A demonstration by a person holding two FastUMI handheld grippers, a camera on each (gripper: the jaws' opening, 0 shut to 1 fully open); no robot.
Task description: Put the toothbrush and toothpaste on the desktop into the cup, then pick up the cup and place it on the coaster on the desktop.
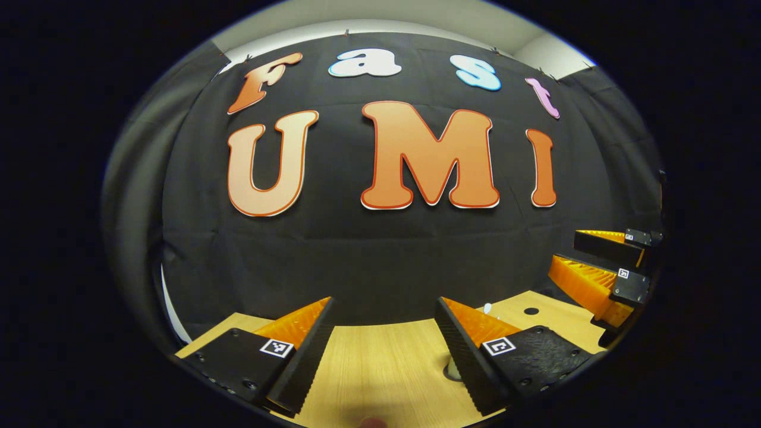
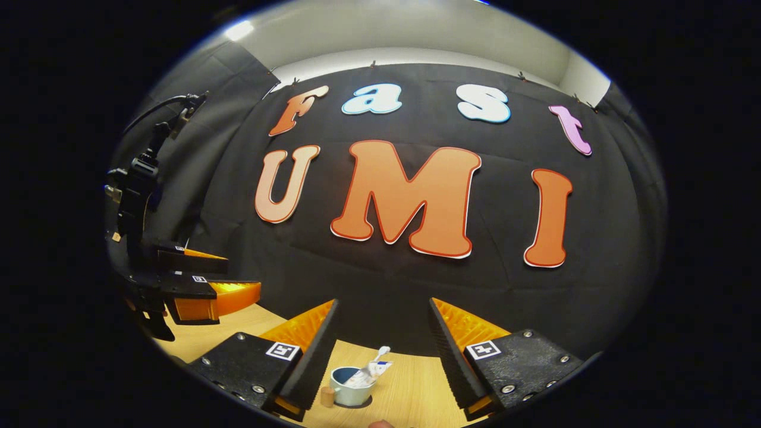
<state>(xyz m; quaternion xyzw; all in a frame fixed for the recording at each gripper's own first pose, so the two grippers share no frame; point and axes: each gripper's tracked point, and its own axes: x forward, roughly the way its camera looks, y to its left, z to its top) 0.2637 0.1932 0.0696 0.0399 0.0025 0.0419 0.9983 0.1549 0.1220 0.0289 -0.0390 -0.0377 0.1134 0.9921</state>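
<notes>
A: Start with the biggest thing; what lies beyond the tongs?

B: Black cloth (image 2: pixel 386 285) hangs straight ahead of both pairs, with a pale wall (image 2: pixel 416 35) above it; under them runs a light wooden desktop (image 1: pixel 380 362), bare between the left gripper's fingers.

A: And the tongs themselves?

B: The left gripper (image 1: pixel 383 351) stands released, jaws spread wide with nothing between them; the right gripper (image 2: pixel 380 356) is likewise spread and empty; each appears off to the side in the other's view, raised clear of the desktop.

A: Where is the cup?

B: In the right gripper view the cup (image 2: pixel 352 385) stands upright on the desktop, ahead of the right gripper and between its fingers, nearer the left one but not touched; the toothbrush (image 2: pixel 380 352) leans out over its rim with the toothpaste (image 2: pixel 364 375) beside it inside; a dark edge under the cup may be the coaster, though I cannot tell; a small tan piece (image 2: pixel 326 396) stands just beside the cup.

A: Why hold off like that?

B: My guess: with both items in the cup, open raised jaws suit either a fresh approach or a finished release.
</notes>
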